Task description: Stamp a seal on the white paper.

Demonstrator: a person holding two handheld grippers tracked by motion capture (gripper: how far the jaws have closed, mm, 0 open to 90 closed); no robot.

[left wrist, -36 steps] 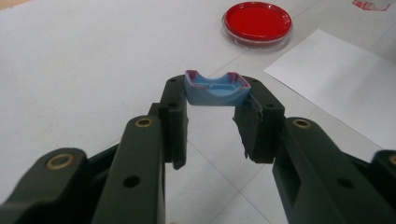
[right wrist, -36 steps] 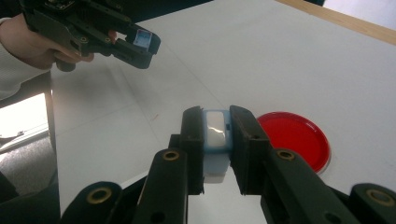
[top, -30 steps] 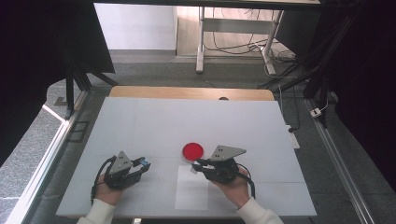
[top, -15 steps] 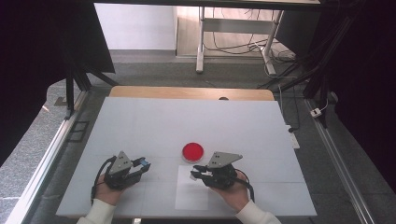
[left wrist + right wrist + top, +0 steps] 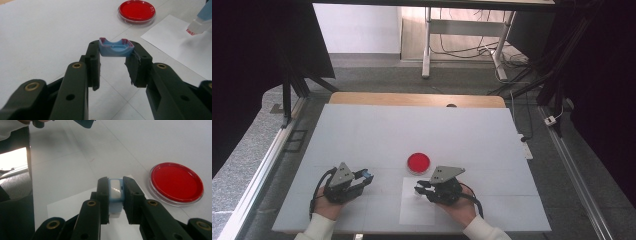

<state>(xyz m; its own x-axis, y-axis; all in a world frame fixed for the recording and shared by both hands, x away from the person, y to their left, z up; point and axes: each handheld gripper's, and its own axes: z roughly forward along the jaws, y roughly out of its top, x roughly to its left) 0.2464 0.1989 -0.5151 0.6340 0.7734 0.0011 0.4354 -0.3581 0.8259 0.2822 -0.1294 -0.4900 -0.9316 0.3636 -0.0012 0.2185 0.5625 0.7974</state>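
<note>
Red dish (image 5: 418,162), one; beside it one paper sheet (image 5: 419,212); left tongs (image 5: 367,176) clamping blue cap (image 5: 116,47), right tongs (image 5: 418,189) clamping blue bottle (image 5: 115,192). No readable writing.

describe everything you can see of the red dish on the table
The red dish is a round, shallow, clear-walled petri dish, glossy like plastic, its inside evenly bright red. Whether a lid is on it cannot be told. It sits flat on the white table, just beyond the far edge of the white paper sheet and apart from it. Neither gripper touches it; the right gripper is the nearer one.
</note>
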